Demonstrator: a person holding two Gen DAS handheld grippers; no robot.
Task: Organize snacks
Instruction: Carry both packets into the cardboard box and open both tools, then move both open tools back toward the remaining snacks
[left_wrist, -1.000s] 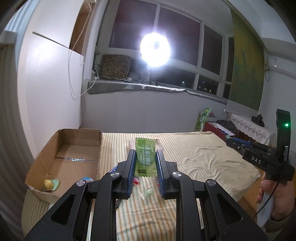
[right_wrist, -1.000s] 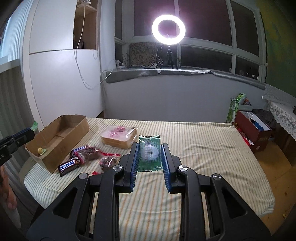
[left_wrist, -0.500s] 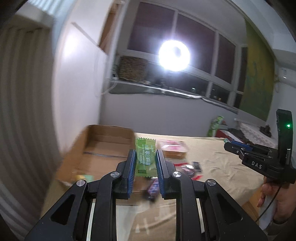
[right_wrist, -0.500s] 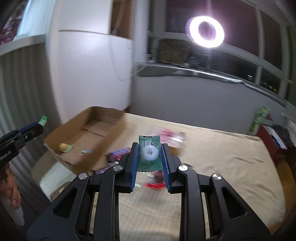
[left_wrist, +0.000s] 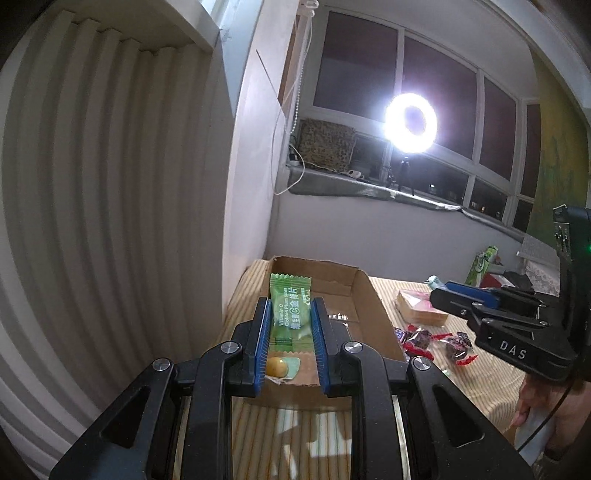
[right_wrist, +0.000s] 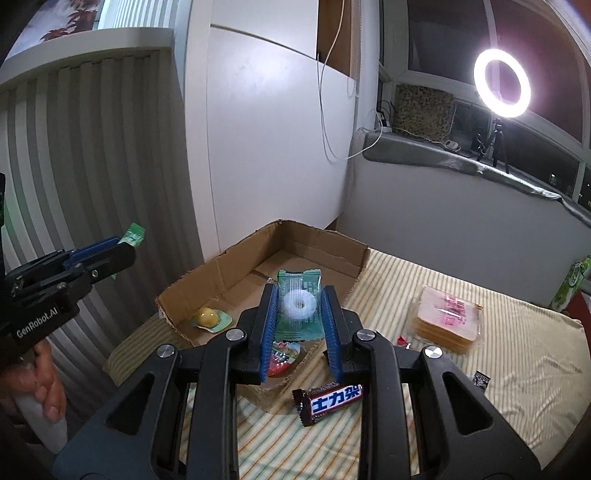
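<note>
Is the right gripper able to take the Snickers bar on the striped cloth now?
Probably not yet. The right gripper is shut on a dark green mint packet, so it has no free grip. The brown Snickers bar lies uncovered on the striped cloth, just below its fingers.

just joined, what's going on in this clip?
A person is sorting snacks into a cardboard box on a striped table, with a handheld gripper in each hand. The left gripper is clamped on a light green candy packet, held above the box. The right gripper is clamped on a dark green packet with a white ring candy, also over the box. Neither has let go. A yellow sweet lies in the box; a chocolate bar and a wrapped sandwich lie outside.
</note>
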